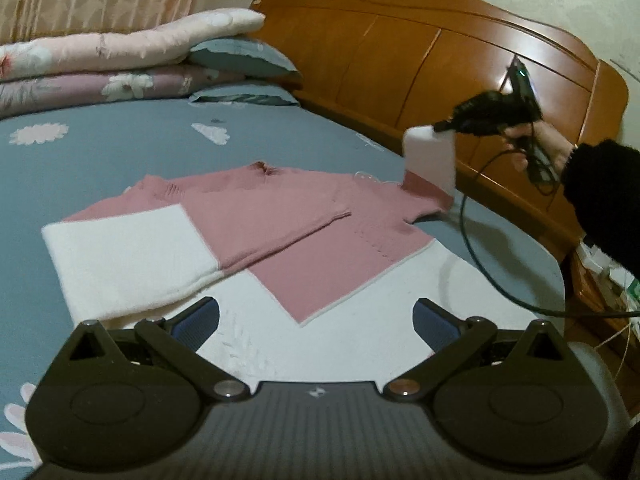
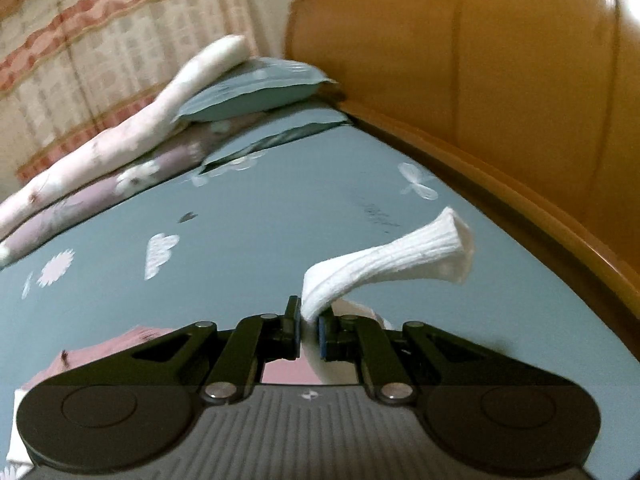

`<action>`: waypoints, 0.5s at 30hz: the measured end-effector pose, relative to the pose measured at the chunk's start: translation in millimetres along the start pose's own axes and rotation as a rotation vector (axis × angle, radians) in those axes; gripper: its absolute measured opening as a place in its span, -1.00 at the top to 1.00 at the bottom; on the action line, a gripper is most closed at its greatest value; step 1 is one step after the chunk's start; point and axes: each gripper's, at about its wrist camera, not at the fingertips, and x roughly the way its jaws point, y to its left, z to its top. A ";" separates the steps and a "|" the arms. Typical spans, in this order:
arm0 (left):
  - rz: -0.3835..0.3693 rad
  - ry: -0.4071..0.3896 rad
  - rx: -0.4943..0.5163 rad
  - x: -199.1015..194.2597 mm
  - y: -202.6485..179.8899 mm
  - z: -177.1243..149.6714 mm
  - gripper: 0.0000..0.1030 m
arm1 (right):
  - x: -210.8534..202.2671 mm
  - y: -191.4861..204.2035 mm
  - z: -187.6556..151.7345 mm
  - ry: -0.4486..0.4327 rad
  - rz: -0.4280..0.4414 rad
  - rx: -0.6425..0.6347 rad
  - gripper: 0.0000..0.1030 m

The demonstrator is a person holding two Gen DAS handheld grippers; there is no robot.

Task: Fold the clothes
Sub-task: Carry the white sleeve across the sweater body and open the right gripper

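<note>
A pink and white sweater lies flat on the blue-grey bed sheet. Its left sleeve is folded across the body, white cuff end toward the left. My left gripper stands open just above the white hem, holding nothing. The right gripper, held by a hand in a dark sleeve, has lifted the right sleeve's white cuff off the bed near the headboard. In the right wrist view, my right gripper is shut on that white ribbed cuff, which sticks out past the fingers.
A wooden headboard runs along the right side. Folded floral quilts and blue pillows are stacked at the far end of the bed. A black cable trails from the right gripper over the sheet.
</note>
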 end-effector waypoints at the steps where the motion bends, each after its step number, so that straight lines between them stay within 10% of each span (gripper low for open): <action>1: 0.007 0.000 0.016 -1.4 -1.3 0.7 -0.98 | -0.5 9.5 1.9 0.001 0.008 -0.019 0.83; 15: 0.064 0.010 0.056 -8.3 0.0 3.5 -0.98 | -3.1 106.3 6.6 0.013 0.087 -0.218 0.83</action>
